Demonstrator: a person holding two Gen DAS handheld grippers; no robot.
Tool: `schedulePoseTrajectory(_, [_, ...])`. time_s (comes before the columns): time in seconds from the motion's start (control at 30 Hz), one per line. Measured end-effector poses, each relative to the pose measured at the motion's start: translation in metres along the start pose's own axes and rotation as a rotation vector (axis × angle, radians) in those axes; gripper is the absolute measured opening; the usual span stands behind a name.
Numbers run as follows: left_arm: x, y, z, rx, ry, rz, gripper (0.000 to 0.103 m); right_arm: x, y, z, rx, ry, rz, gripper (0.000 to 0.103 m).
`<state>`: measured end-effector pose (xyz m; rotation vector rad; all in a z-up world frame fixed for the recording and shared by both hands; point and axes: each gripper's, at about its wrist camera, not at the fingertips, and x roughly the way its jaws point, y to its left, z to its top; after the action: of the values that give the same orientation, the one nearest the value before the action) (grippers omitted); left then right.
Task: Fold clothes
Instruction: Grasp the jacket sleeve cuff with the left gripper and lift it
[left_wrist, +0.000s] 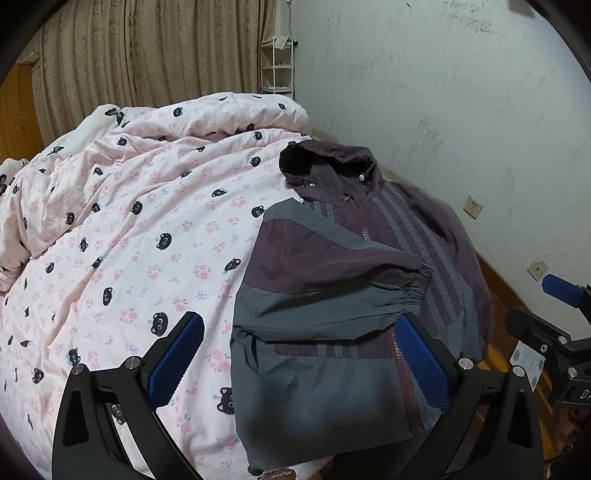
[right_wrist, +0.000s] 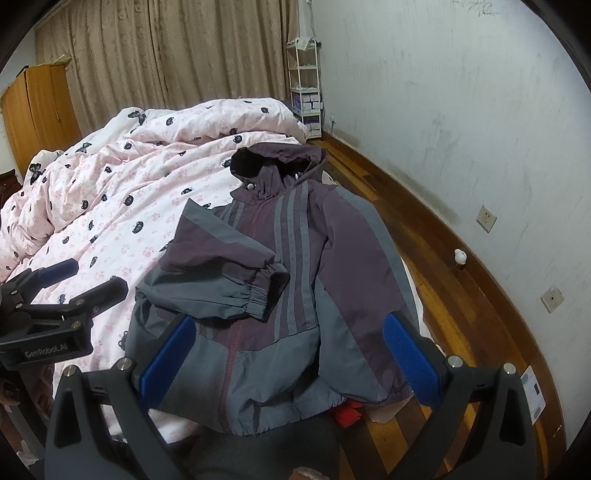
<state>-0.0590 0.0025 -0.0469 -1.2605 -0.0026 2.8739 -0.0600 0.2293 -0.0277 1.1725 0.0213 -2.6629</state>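
**A:** While we are looking over the bed (left_wrist: 122, 236), which is filling the left and centre of both views under its pink cat-print quilt, we are seeing the jacket (right_wrist: 295, 258) lying zip-up along the bed's right edge, near the middle of each frame, hood (right_wrist: 273, 158) pointing toward the curtain at the top.

**B:** Agreed. We are reading it as partly folded: one sleeve (right_wrist: 229, 273) is lying across the chest with its elastic cuff (right_wrist: 267, 291) resting near the zip, at centre frame in the right wrist view.

**A:** And the other sleeve (right_wrist: 354, 251) is lying out straight along the right side of the body, running down toward the hem at lower centre. So we are judging that this sleeve, plus the fold of the body itself, is what is remaining.

**B:** Our left gripper (left_wrist: 299, 363) is showing at the bottom of its view with the blue pads spread wide, holding nothing, hovering over the jacket's lower left corner.

**A:** Our right gripper (right_wrist: 291, 363) is likewise gaping at the bottom of its frame, empty, sitting above the hem.

**B:** We are also noticing something small and red (right_wrist: 347, 410) peeking out under the hem; we are unable to tell what it is.
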Motion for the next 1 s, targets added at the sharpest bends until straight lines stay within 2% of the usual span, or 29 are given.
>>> schedulePoseTrajectory(0.5, [0.074, -0.019, 0.019, 0.088, 0.016, 0.02, 0.102, 0.043, -0.023, 0.004, 0.03, 0.057, -0.001, 0.103])
schedulePoseTrajectory(0.87, [0.124, -0.034, 0.012, 0.167, 0.082, -0.006, 0.102, 0.057, -0.038, 0.005, 0.06, 0.084, -0.009, 0.103])
schedulePoseTrajectory(0.9, [0.127, -0.035, 0.011, 0.172, 0.086, -0.006, 0.101, 0.058, -0.039, 0.005, 0.062, 0.086, -0.01, 0.103])
schedulePoseTrajectory(0.97, [0.132, -0.037, 0.009, 0.184, 0.095, -0.01, 0.091, 0.061, -0.042, 0.005, 0.068, 0.091, -0.012, 0.103])
schedulePoseTrajectory(1.0, [0.135, -0.037, 0.008, 0.19, 0.099, -0.012, 0.078, 0.062, -0.043, 0.006, 0.071, 0.093, -0.012, 0.103])
